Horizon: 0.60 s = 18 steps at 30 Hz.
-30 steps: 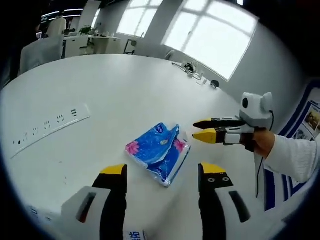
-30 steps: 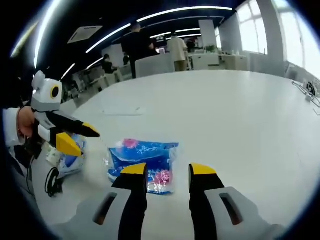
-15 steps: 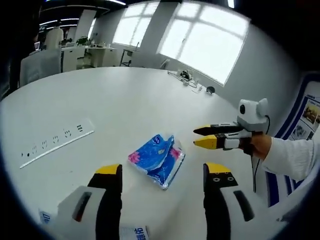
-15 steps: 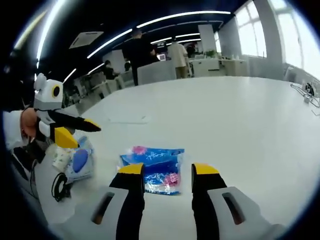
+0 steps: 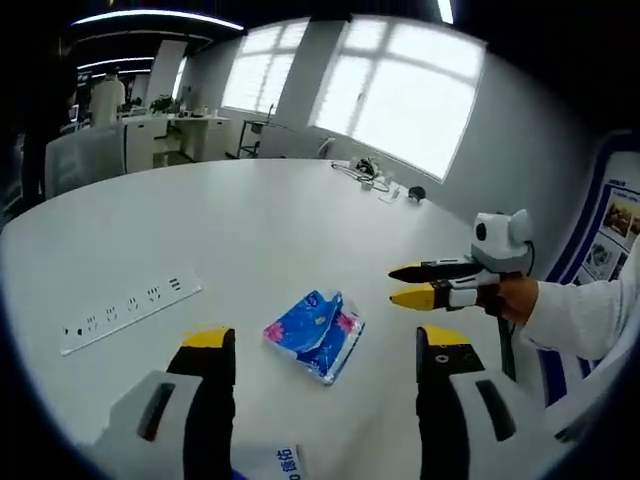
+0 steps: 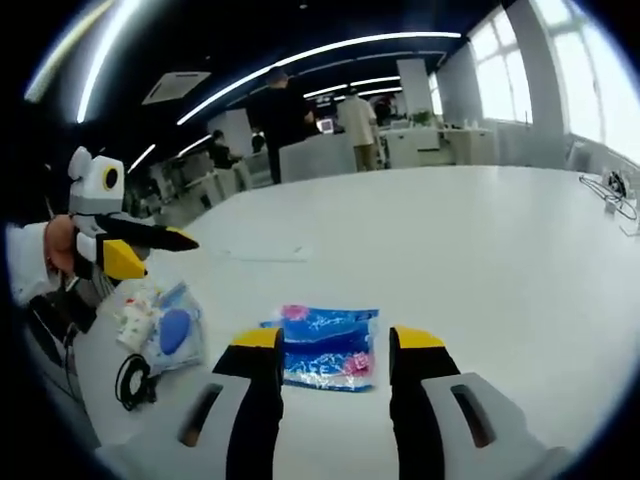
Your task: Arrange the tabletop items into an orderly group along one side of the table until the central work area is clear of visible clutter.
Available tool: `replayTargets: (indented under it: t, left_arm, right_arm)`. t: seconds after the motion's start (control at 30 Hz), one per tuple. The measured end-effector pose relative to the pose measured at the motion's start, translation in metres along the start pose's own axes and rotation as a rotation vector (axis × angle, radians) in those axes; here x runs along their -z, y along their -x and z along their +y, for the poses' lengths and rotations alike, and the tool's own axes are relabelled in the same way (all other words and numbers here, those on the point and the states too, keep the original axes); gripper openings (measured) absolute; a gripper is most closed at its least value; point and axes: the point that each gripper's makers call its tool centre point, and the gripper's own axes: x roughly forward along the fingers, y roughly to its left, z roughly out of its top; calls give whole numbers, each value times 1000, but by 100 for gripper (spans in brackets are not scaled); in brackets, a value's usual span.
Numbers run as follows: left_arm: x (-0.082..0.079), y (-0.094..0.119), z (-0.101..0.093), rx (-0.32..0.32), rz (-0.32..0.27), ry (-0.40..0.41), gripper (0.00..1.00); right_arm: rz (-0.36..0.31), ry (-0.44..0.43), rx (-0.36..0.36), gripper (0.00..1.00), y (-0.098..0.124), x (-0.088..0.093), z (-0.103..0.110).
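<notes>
A: Where are we seeing the tissue pack (image 5: pixel 313 335)?

B: Low centre of both views, lying flat on the table (image 5: pixel 250 230), between our jaws but beyond them.

A: Are we gripping it?

B: No. The left gripper (image 5: pixel 325 345) and right gripper (image 6: pixel 335 340) are hovering with jaws spread, empty, probably lining up a push sideways.

Big bright windows (image 5: pixel 400 95) fill the top of the left gripper view above a wide white counter (image 5: pixel 230 230), and long ceiling lights (image 6: pixel 300 55) glow across the dark top of the right gripper view.
</notes>
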Motion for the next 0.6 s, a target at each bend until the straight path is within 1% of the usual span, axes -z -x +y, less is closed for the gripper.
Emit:
replayTargets:
  t: [0.13,0.27,0.6]
  left_arm:
    - [-4,11,-4,1,-18,-6,78]
    - [-5,21,-7,2,-20,-23,80]
    - [-7,51,-5,-17,-37,-31,83]
  right_arm:
    - [-13,-1,0,43,6,-4,4]
    - [-19,-3,-8,46,11,-7,9]
    - [-21,24,-27,53,21,-9,29]
